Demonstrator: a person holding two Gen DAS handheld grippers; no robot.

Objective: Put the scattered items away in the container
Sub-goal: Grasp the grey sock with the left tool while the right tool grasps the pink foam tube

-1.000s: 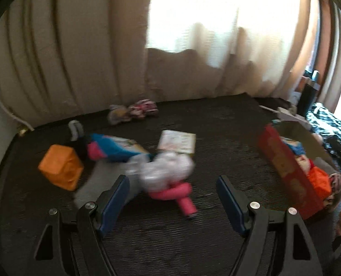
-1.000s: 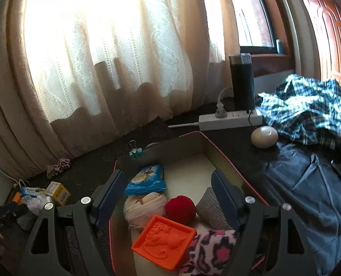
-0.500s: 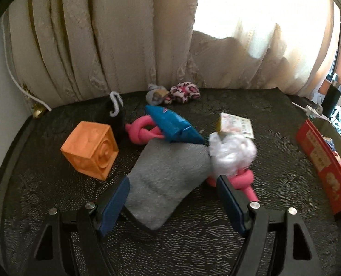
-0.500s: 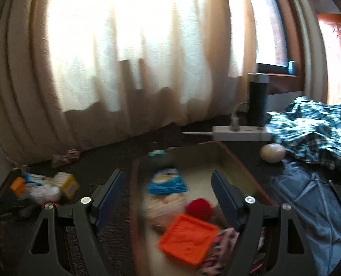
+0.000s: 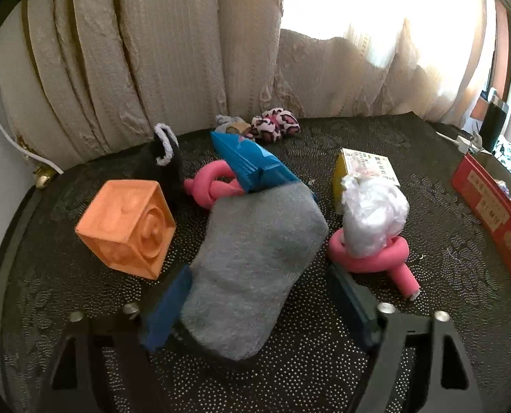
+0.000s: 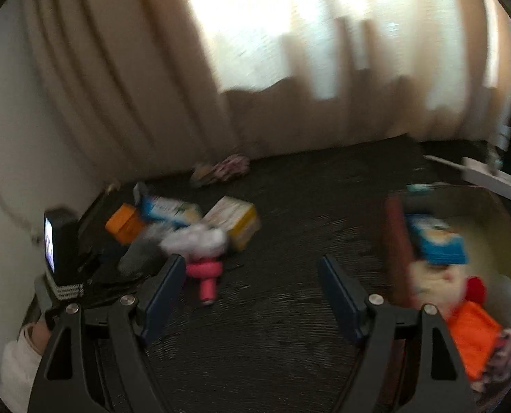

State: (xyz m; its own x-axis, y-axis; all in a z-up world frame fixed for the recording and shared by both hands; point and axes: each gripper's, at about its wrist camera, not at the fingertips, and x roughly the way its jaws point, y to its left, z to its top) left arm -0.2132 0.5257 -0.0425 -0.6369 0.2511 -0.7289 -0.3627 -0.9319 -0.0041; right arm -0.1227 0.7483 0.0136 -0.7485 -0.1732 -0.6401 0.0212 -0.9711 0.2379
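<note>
Your red-walled container at right holds a blue packet, a red ball and an orange tile. Outside it lie one grey sock, one orange cube and two pink knots. Your left gripper hangs low, fingers spread around the sock; your right gripper hovers, fingers spread, empty.

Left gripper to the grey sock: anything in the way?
Nothing visible. The left gripper is open, with the grey sock lying between its fingers, cuff end nearest. The orange cube sits just outside the left finger, and the pink knotted tube under the white plastic wad just beyond the right finger.
</note>
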